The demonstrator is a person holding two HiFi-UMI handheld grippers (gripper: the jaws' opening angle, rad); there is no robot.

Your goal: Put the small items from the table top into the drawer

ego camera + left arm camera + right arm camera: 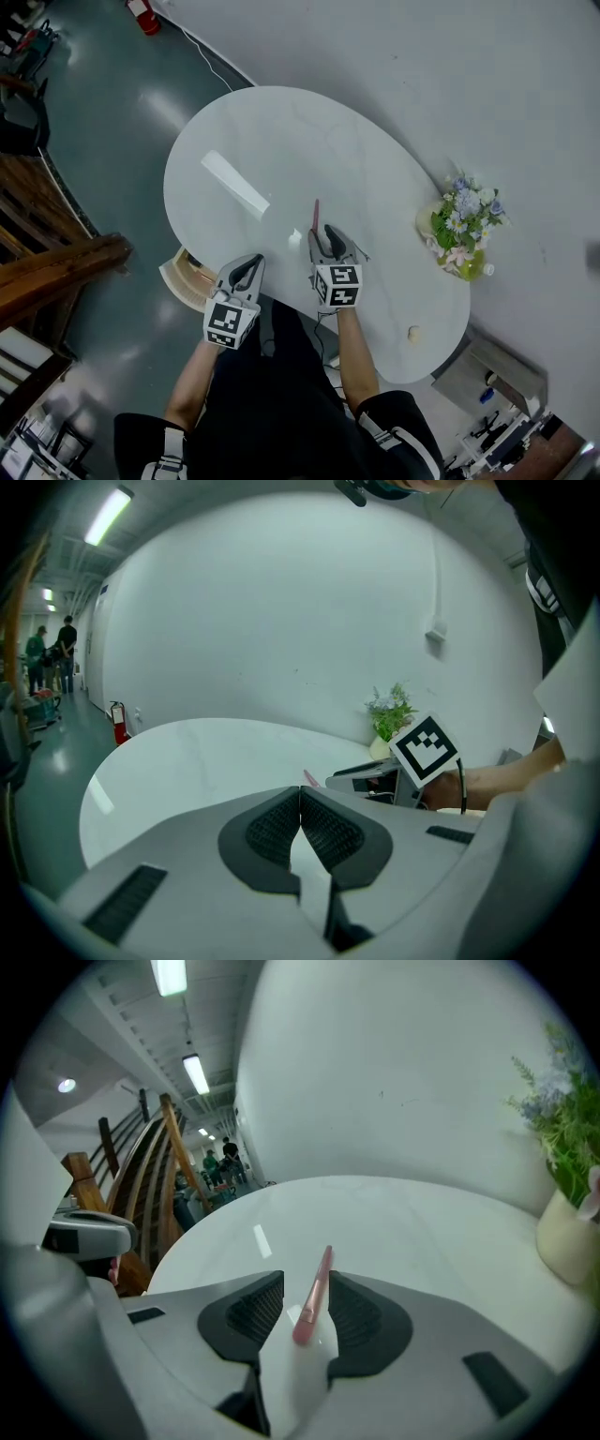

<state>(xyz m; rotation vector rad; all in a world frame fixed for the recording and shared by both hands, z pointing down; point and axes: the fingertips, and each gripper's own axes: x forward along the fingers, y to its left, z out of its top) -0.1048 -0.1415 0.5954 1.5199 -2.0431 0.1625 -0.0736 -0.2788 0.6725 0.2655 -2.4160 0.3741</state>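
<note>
while right gripper [306, 1281] straddles pink pen [315, 1302], jaws apart, flower vase [461, 234] beyond

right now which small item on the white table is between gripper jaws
The slim pink stick, between the open jaws of the right gripper; the small cream lump lies alone near the table edge.

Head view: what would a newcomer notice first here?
The big white oval table fills the middle. A pink pen lies on it between the open jaws of the right gripper, and a vase of flowers stands at the table's right edge.
</note>
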